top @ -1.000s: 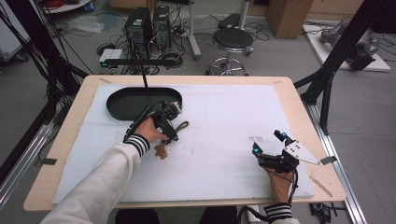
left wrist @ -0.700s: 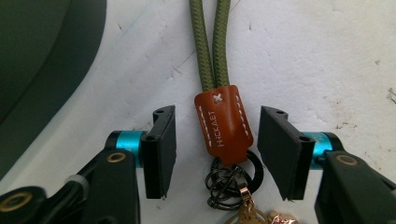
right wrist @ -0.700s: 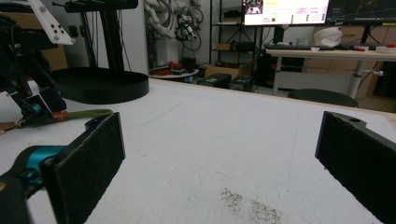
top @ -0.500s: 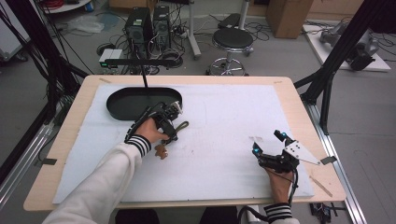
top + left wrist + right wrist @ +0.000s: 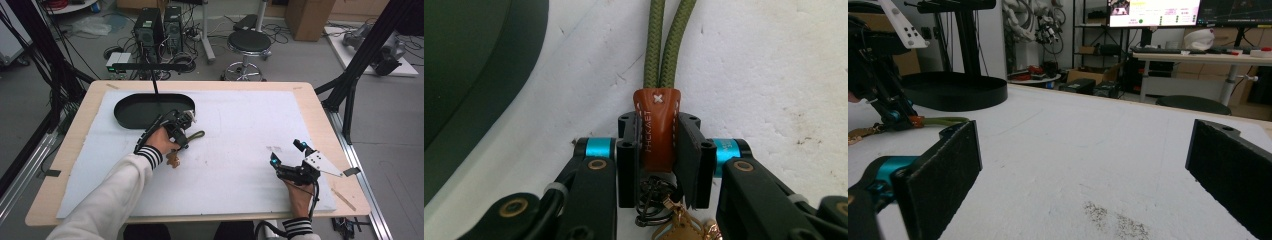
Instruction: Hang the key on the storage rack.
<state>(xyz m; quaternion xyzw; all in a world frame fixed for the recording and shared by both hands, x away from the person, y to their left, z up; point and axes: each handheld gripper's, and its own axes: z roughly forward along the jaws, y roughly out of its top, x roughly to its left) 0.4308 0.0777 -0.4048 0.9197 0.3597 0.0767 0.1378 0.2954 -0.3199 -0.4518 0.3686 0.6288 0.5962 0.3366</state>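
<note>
- Our left gripper (image 5: 658,165) pinched the keychain's leather tab (image 5: 657,127), beside the black tray (image 5: 131,111).
- Our right gripper (image 5: 1083,170) sat spread, empty.
- Next, we judged, lift it trayward.

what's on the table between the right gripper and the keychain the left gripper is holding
Bare white mat in the high view, between the right gripper and the brown leather, green-corded keychain.
</note>
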